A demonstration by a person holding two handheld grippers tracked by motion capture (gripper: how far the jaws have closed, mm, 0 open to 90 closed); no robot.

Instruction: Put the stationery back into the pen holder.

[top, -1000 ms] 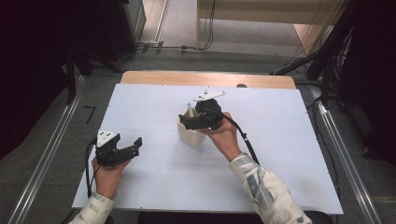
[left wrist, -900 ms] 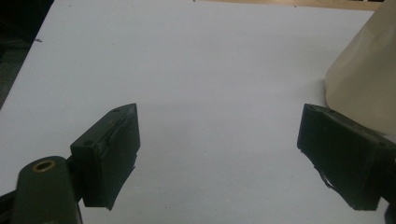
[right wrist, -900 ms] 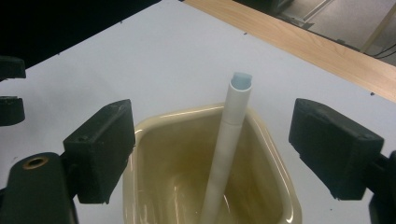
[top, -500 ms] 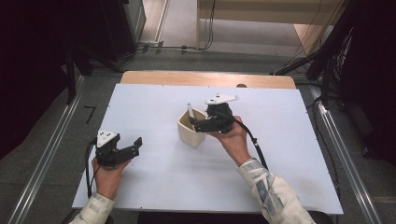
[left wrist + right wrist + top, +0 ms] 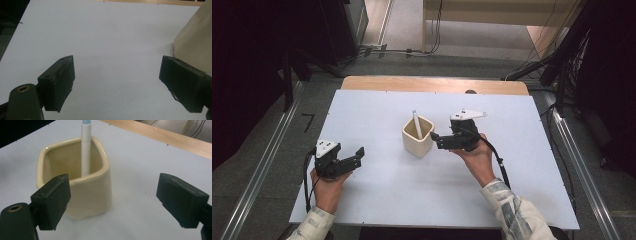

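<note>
A cream square cup (image 5: 417, 137) (image 5: 75, 185) stands upright near the middle of the white table top (image 5: 377, 105). A white pen (image 5: 416, 123) (image 5: 85, 150) leans inside it. My right gripper (image 5: 435, 139) (image 5: 112, 205) is open just right of the cup, its jaws pointing at it with nothing between them. My left gripper (image 5: 357, 156) (image 5: 117, 85) rests open on the table at the front left, empty. The cup's side (image 5: 193, 42) shows at the right edge of the left gripper view.
A wooden strip (image 5: 434, 85) runs along the table's far edge. Grey floor, metal rails and cables (image 5: 532, 70) lie around the table. White surface lies open in front of and behind the cup.
My right gripper has drawn back to the right, away from over the cup, and now stands open beside it. The pen stands in the cup. The left gripper has not moved.
</note>
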